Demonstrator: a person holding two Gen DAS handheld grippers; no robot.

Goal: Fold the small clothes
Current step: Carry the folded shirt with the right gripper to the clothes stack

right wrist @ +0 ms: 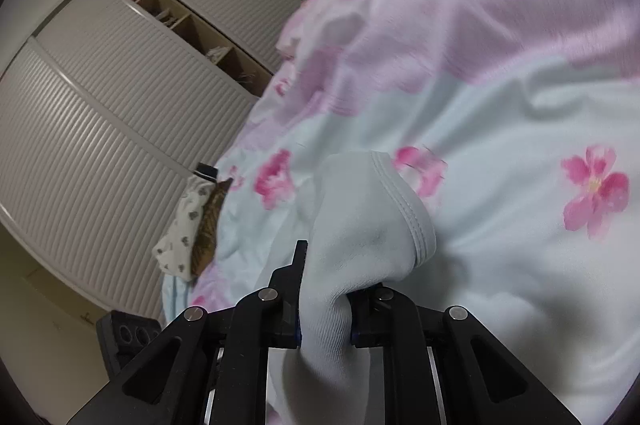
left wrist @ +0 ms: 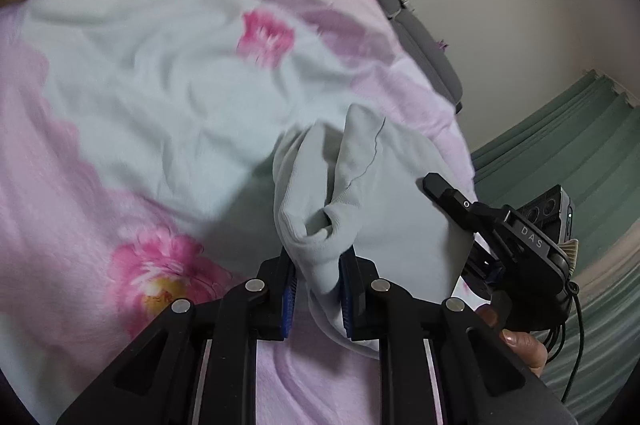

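Two black grippers, both clenched on one small white garment.

Left gripper: jaws squeezed onto a bunched fold of the soft white cloth, blue pads pressing it from both sides. Cloth puffed up in front of the jaws, lifted off the bed, with a loose flap hanging down below.

Right gripper: also clamped tight on the same garment, gripping a twisted bit of it. A stitched hem curving over the top of the raised cloth. More white cloth dropping down under the jaws.

Seen from the left camera too: the right gripper off to the right side, touching the far edge of the garment, with fingers of a hand wrapped around its handle.

Under it all, a bed with a fluffy blanket, pale blue and pink, with big pink flowers. Blanket a bit blurry.

Behind, in the right camera: a white wardrobe with ribbed doors and open shelves. A dotted cloth and a brown striped thing lying at the bed's edge.

In the left camera: green curtains by the wall.
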